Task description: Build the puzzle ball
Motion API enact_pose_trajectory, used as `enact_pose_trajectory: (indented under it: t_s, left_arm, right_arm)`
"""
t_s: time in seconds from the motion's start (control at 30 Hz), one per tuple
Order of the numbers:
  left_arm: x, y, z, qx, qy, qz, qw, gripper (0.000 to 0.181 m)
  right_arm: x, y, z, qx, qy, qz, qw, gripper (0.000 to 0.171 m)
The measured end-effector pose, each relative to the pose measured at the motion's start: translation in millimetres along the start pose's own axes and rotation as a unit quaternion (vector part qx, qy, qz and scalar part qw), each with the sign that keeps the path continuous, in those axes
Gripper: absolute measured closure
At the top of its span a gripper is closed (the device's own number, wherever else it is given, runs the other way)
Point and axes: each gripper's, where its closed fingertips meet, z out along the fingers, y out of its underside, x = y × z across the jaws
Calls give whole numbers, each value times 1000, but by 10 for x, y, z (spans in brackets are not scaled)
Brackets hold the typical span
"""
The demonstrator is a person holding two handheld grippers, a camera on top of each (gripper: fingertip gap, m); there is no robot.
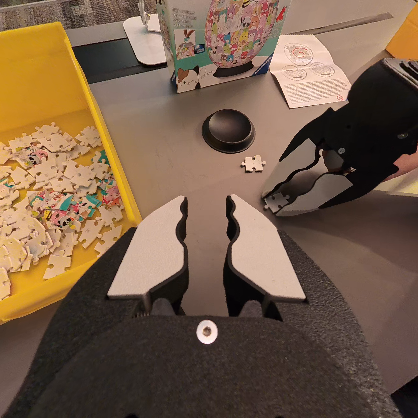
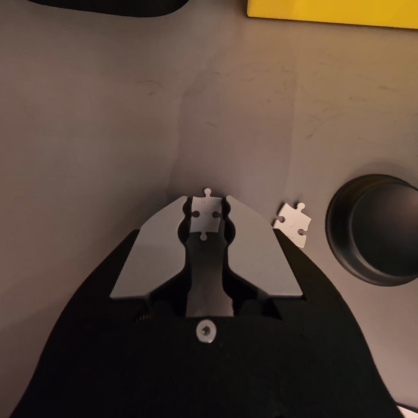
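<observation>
Right tool (image 2: 206,199) clamps a white piece (image 2: 205,214); left tool (image 1: 207,199) gapes empty. Only its view shows the yellow bin (image 1: 74,95), at nine o'clock, holding loose pieces (image 1: 54,203).

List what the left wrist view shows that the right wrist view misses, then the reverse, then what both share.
Only the left wrist view: the loose pieces inside the yellow bin, the puzzle box, the instruction sheet, and the left gripper, jaws apart and empty.

Only the right wrist view: the held piece seen close up, white side up, between the right gripper fingertips, just above the grey table.

Both: the right gripper, the held piece, the loose piece on the table, the black stand, and part of the bin.
</observation>
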Motion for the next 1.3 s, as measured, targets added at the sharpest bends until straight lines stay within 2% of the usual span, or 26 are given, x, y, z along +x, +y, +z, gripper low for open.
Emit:
enact_pose_trajectory:
  t_s: [0.5,0.57,0.67,0.8,0.9,0.97,1.1,1.17,1.3]
  left_arm:
    - [-214,-146,-155,47,-21,-17,999,145]
    - [-247,-195,-196,66,-20,-29,997,139]
    - [-345,-294,-298,104,-18,-53,993,130]
    - [-543,-474,-559,177,-8,-71,982,131]
    - [-607,-586,-789,243,28,-69,967,131]
    - [-592,-632,-920,282,64,-59,955,131]
    - [-633,-659,-1062,336,91,-32,937,138]
    - [-727,-620,-1063,323,81,-24,943,140]
    - [-1004,-487,-1003,237,69,-47,968,141]
  right_arm:
    - [87,52,-43,-3,10,9,1000,144]
    - [101,28,-77,1,19,0,1000,132]
    - [114,-94,-309,32,16,-4,999,130]
    - [332,-188,-851,71,66,5,995,131]
    - [327,-275,-1081,125,46,42,990,135]
    - [252,-275,-1006,130,14,55,990,139]
    - [105,7,-591,25,-15,27,999,138]
    - [40,171,-452,-28,-26,16,999,138]
    - [14,337,-311,-64,-41,31,997,137]
